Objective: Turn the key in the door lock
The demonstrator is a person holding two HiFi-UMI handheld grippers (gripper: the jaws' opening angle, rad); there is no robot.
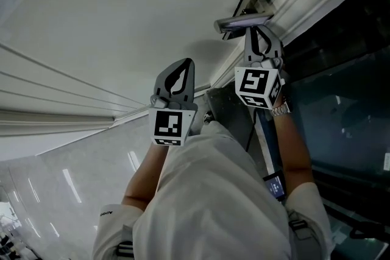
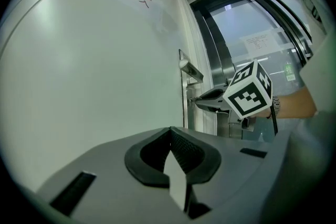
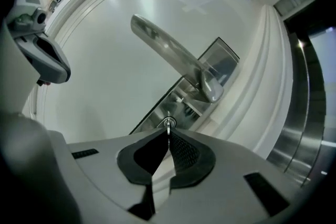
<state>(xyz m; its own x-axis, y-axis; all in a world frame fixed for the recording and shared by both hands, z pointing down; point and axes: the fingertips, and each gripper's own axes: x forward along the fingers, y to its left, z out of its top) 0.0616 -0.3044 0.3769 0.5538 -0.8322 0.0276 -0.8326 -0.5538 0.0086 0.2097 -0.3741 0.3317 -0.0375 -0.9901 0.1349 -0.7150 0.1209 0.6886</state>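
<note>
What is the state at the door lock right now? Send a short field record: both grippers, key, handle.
right gripper: shut on the small silver metal key
key: sits in the keyhole of the steel lock plate, below the handle
silver lever door handle: untouched by either gripper
left gripper: shut, nothing between its jaws, facing the white door
</note>
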